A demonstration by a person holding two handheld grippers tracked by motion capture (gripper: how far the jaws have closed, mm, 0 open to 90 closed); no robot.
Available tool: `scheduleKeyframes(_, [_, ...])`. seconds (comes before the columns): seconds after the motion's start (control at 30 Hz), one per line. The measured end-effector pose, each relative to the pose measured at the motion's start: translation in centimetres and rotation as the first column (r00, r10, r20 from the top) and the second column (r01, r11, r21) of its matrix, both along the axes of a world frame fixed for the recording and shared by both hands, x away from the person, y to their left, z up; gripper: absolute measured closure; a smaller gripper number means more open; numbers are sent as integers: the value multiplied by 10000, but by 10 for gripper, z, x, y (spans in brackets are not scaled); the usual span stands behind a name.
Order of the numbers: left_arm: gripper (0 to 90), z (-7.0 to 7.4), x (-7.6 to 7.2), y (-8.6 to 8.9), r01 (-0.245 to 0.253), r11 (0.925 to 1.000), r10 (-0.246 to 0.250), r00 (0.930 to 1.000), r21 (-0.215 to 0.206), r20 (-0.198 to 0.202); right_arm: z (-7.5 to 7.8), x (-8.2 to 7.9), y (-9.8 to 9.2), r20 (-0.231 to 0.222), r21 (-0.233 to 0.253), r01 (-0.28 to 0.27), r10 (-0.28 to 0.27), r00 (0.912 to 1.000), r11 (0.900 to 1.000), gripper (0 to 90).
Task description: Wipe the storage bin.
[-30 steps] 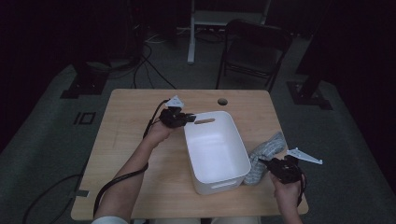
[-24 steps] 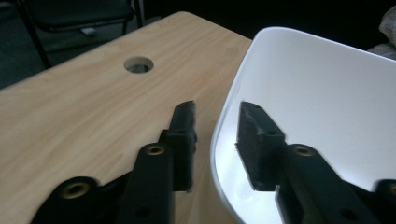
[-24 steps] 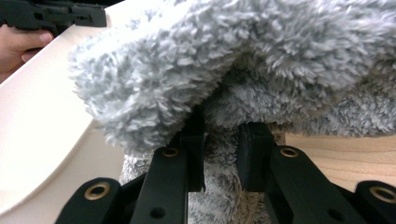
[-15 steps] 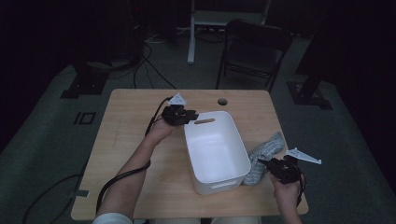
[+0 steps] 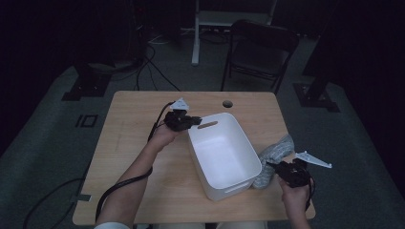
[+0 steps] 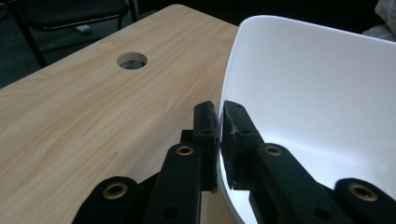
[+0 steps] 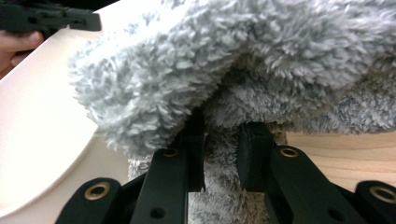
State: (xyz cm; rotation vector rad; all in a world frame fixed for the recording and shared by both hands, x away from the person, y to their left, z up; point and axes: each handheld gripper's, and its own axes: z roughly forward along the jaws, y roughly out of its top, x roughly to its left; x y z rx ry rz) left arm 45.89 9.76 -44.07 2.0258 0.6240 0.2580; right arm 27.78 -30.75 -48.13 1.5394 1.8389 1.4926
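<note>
Grippers at 2 ends of the white bin

Left gripper (image 6: 218, 135) has its 2 jaws pinched onto the rim of the white bin (image 6: 317, 93), one jaw outside the wall and one inside. In the high view this gripper (image 5: 191, 121) sits at the bin's (image 5: 222, 152) far left corner. Right gripper (image 7: 219, 140) has its jaws closed around a fold of the grey fluffy cloth (image 7: 243, 60), which bulges above and around them. In the high view the cloth (image 5: 274, 155) lies on the wooden table (image 5: 133, 129) just beside the bin's right wall, touching it, with the right gripper (image 5: 282, 171) at its near end. A round hole (image 5: 228, 103) sits in the table beyond the bin.
</note>
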Motion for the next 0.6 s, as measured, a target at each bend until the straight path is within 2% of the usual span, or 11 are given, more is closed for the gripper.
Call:
scheduleKeyframes(0.4, [868, -1, -15, 23, -416, 9991, 415, 9991, 60, 94, 0, 2, 0, -9, 0, 69, -69, 10000, 10000, 754])
scheduleKeyframes(0.6, [867, -2, -20, 33, -656, 9978, 656, 9978, -56, 100, 0, 1, 2, 13, -72, 32, -32, 10000, 10000, 755])
